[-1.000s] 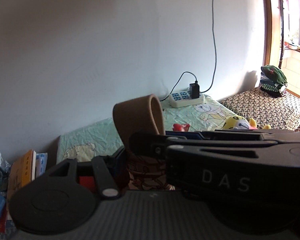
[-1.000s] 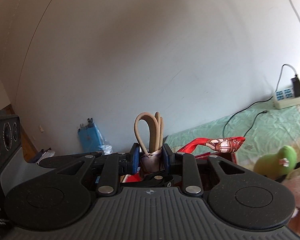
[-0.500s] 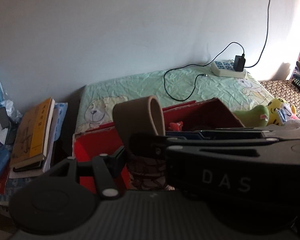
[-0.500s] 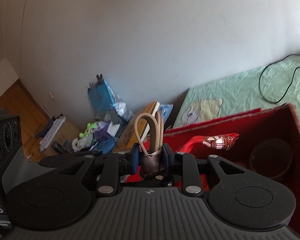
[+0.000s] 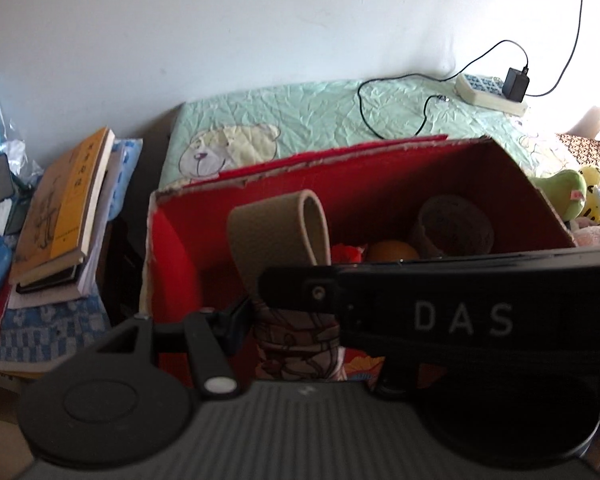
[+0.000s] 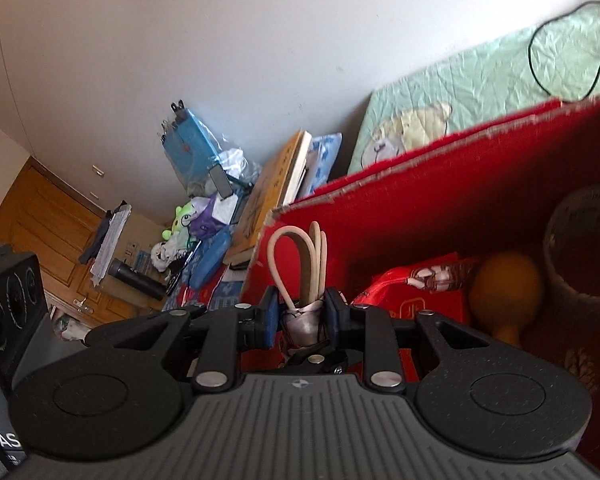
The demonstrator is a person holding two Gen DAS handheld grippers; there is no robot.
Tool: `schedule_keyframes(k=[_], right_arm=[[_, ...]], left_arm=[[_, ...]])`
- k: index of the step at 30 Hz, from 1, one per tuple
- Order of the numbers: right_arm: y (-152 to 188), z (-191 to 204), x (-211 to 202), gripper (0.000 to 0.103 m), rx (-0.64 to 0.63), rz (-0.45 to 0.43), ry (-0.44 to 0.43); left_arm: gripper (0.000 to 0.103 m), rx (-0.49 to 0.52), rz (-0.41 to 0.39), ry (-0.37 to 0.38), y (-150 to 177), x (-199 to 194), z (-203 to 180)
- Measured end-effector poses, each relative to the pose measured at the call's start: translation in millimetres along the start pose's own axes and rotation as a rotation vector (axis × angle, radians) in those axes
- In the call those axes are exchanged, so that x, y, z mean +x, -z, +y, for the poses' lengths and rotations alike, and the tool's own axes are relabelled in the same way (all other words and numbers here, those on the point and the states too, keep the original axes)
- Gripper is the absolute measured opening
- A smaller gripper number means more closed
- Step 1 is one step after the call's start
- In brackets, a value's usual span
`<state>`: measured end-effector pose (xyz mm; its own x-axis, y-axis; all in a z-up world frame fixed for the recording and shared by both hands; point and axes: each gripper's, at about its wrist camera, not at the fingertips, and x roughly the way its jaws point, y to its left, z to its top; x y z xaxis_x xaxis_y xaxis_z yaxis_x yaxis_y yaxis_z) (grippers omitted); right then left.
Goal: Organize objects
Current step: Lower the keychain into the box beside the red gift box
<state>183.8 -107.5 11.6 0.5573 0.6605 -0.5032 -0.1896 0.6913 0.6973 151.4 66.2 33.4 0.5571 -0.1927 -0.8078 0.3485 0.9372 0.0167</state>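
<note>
A small patterned cloth bag (image 5: 296, 340) with tan strap handles (image 5: 276, 232) hangs over an open red cardboard box (image 5: 380, 188). My left gripper (image 5: 292, 320) is shut on the bag's fabric; its right finger is hidden behind the other gripper's black body (image 5: 460, 312). In the right wrist view my right gripper (image 6: 302, 316) clamps the gathered top of the bag between blue pads (image 6: 271, 316), the strap loops (image 6: 296, 256) standing up above them. Inside the box (image 6: 420, 184) lie an orange ball (image 6: 504, 288), a brown cylinder cup (image 6: 584, 256) and a red packet (image 6: 420, 288).
The box stands on a bed with a pale green sheet (image 5: 320, 112) against a white wall. A stack of books (image 5: 64, 200) and clutter (image 6: 204, 216) lie to the left. A power strip (image 5: 492, 92) with cables and plush toys (image 5: 560, 192) are at the right.
Both grippers tipped downward and sank with the bag still held. The red box and its contents came into view below and now fill the lower middle of both views.
</note>
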Motion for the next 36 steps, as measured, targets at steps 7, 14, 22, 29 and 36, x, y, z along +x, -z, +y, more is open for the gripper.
schedule_keyframes(k=[7,14,22,29,36], right_arm=[[1,-4,17,0.027,0.081,0.067,0.011],[2,-4,30,0.026,0.102,0.095,0.051],[3,-17,37,0.026,0.140,0.131,0.016],[1,-12,39,0.027,0.096,0.148,0.015],[1,-11,39,0.028,0.075,0.149,0.007]], left_arm=[[0.052,-0.025,0.046,-0.011,7,10,9],[0.052,-0.010,0.051,-0.050,11,14,11],[0.052,0.049,0.050,-0.107,17,17,1],[0.052,0.068,0.046,-0.123,19,18,0],[0.053,0.077,0.041,-0.143,21,18,-2]])
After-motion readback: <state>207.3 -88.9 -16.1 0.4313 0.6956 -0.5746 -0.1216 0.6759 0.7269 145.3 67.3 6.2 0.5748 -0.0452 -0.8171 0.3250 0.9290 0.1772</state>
